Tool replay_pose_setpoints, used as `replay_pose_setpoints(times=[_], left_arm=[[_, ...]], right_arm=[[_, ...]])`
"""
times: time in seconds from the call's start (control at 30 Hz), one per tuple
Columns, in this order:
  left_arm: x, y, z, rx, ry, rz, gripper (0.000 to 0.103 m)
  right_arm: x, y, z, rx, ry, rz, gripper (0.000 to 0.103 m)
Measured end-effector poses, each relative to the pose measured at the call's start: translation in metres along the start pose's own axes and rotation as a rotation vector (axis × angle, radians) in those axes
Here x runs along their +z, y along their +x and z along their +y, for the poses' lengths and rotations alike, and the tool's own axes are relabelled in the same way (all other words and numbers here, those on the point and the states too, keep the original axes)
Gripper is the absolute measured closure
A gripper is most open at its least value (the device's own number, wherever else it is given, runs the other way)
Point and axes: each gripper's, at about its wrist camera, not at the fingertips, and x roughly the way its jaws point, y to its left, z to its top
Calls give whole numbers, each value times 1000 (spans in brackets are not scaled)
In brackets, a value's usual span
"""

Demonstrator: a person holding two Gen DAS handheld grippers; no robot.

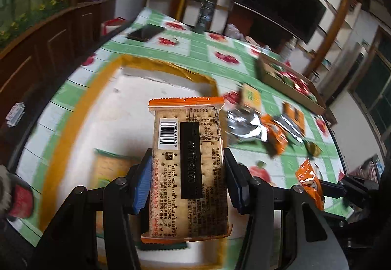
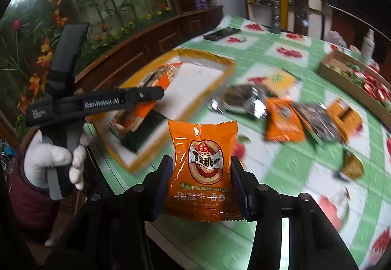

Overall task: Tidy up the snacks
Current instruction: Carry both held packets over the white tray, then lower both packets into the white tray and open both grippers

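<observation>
Clear-wrapped rectangular cracker packet with orange crimped ends (image 1: 188,167): pinched by its long sides between the fingers of the left gripper (image 1: 187,182), long axis running away from the camera toward upper centre of the left wrist frame, held in the air over the white interior of the shallow tray with a yellow-orange rim (image 1: 97,89). Tray directly beneath and beyond the packet, so only a lowering seems needed. A green-edged packet (image 1: 110,167), blurred, already lying in the tray at lower left of the held one.

Orange foil pillow-shaped snack bag with a red-and-white emblem (image 2: 202,170): clamped by its side edges between the fingers of the right gripper (image 2: 201,187), upright, centre-low in the right wrist frame, above the green-and-white apple-print cloth on the desk (image 2: 305,172). Tray lying up and left of this bag, well apart; left gripper plainly nearer to it.

Loose silver and orange packets (image 2: 283,121) scattered to the right, a cardboard box of snacks (image 2: 352,74) at far right.
</observation>
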Motion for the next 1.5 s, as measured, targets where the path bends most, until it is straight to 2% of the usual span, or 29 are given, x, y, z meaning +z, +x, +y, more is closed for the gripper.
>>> replay_pose_setpoints(times=[0.17,0.33,0.6,0.8,1.0,1.23,1.4,1.5], left_arm=[[15,4,29,50,-22,-18,51],[28,16,55,87,-47,-3,51],[35,35,72,116,-56,41,51],[37,44,77,106,-57,67,51],[37,41,78,75,-73,55,50],[39,18,79,41,-110,-4,49],[35,-8,68,33,-119,-65,37],[32,-13,55,43,-105,-64,29]], right_arm=[[35,28,13,58,10,13,55],[64,66,24,115,50,42,55],[88,122,43,97,45,87,55],[91,150,41,74,60,127,55],[89,157,47,61,57,123,51],[88,146,45,70,71,89,45],[83,124,39,70,88,50,43],[75,111,32,68,104,31,43]])
